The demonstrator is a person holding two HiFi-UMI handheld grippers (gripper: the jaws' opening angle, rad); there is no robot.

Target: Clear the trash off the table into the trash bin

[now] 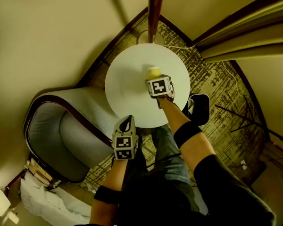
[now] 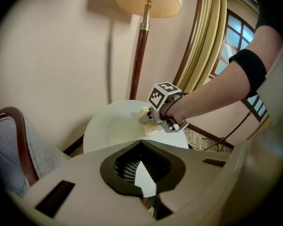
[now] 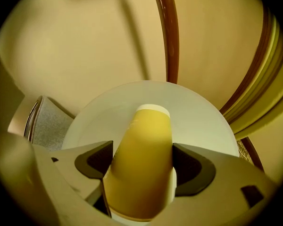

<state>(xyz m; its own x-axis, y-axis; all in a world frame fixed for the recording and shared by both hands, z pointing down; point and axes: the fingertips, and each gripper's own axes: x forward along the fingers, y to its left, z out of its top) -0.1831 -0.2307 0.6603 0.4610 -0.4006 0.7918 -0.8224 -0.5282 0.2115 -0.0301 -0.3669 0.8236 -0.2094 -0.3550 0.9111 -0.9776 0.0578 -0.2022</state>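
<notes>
Right gripper (image 1: 156, 79) is out over the round white table (image 1: 127, 79) in the head view, with a yellow cup (image 1: 153, 71) poking out just past its marker cube. Left gripper (image 1: 126, 124) hangs back at the near edge of the table, well apart from the cup. Armchair (image 1: 61, 135) sits off to the left, lamp pole (image 1: 155, 8) stands at the far side, and a dark bin (image 1: 199, 109) is on the carpet right by the table's right edge. Left gripper view: left gripper (image 2: 141, 145) has its jaws closed up, pads meeting at the tips. There's a small white wedge showing in the notch between them, can't tell what it is. Further out you see the right gripper (image 2: 148, 120) on the table (image 2: 113, 126) with the pale cup (image 2: 153, 129) in it, lamp (image 2: 149, 1) behind. Right gripper view: right gripper (image 3: 142, 147) is clamped on the cup (image 3: 141, 168), both pads pressed against its sides. The cup runs along the jaws with its white end pointing away, over the table (image 3: 198, 121). Pole (image 3: 169, 32) is behind, and a bit of the armchair (image 3: 49, 124) is at left.
</notes>
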